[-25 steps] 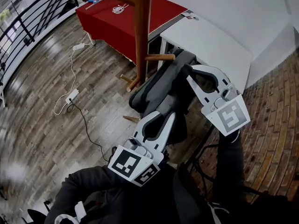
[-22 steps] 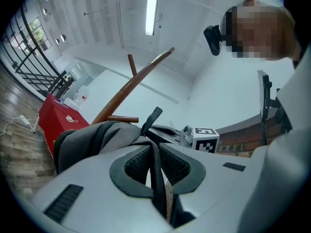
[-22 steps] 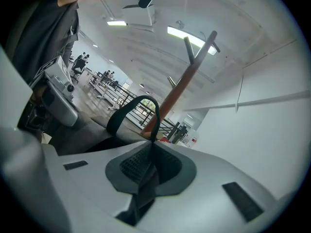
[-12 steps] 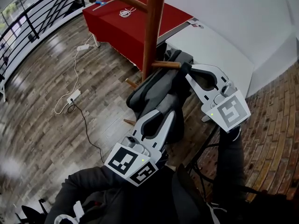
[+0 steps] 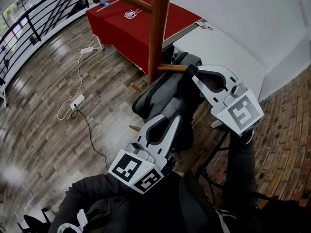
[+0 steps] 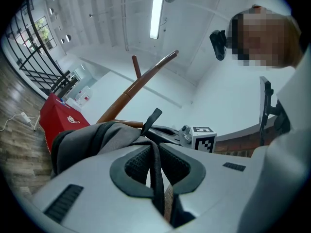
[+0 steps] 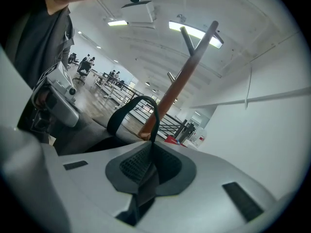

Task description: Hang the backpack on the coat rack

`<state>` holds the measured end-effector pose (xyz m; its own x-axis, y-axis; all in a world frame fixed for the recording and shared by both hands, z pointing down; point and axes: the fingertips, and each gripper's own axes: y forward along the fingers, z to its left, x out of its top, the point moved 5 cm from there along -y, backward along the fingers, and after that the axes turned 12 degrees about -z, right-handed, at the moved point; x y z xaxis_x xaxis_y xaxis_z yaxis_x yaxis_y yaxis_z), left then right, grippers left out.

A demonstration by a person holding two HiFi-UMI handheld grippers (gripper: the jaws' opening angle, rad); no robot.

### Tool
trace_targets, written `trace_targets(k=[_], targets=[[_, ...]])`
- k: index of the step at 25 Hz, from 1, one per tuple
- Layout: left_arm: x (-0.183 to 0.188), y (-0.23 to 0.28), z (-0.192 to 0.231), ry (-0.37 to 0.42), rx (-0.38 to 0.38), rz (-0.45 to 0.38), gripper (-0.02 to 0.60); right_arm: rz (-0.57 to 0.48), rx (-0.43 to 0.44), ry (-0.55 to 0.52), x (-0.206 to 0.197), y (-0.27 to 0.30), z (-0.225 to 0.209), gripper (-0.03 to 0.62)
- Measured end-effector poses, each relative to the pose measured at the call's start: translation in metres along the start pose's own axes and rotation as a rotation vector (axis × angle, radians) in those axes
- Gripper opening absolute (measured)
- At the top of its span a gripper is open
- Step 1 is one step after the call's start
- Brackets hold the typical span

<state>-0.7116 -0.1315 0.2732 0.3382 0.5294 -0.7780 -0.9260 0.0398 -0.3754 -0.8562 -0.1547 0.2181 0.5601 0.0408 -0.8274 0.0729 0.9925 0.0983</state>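
Note:
In the head view a grey backpack (image 5: 163,96) hangs in the air between my two grippers, close against the wooden coat rack (image 5: 159,28). My left gripper (image 5: 170,119) is shut on a black strap (image 6: 156,174) low on the bag. My right gripper (image 5: 194,75) is shut on the black top loop (image 7: 131,108), right at the tip of a short side peg (image 5: 171,68). In the right gripper view the rack's wood (image 7: 148,127) shows through the loop. I cannot tell whether the loop is over the peg.
Behind the rack stand a red-covered table (image 5: 131,23) and a white table (image 5: 218,47). A power strip with its cable (image 5: 75,101) lies on the wooden floor. A black railing (image 5: 29,28) runs at the left. Brick paving (image 5: 286,130) is at the right.
The head view has shifted a little, so the rack sits further right in the picture. The grippers and backpack have hardly moved, and both grips are unchanged.

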Motion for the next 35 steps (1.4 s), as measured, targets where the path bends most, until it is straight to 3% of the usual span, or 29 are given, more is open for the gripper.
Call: trace_targets(k=[9,15,26,31,35], targets=[[-0.007,0.003,0.001,-0.035,-0.013,0.037,0.044,0.023,-0.016,0.024,-0.006,-0.001,-0.001,0.015],[-0.018,0.006,0.002,-0.063,-0.043,0.063,0.044,0.105,-0.045,0.020,-0.022,-0.011,0.002,0.015],[-0.014,0.005,0.005,-0.119,-0.012,0.003,0.044,0.146,0.048,-0.013,-0.005,0.003,-0.006,0.015],[-0.030,0.010,0.019,-0.136,0.034,0.028,0.044,0.168,0.107,0.011,-0.029,0.017,-0.006,0.015],[-0.048,0.008,0.032,-0.121,0.058,0.064,0.044,0.106,0.110,0.091,-0.054,0.022,0.000,0.015]])
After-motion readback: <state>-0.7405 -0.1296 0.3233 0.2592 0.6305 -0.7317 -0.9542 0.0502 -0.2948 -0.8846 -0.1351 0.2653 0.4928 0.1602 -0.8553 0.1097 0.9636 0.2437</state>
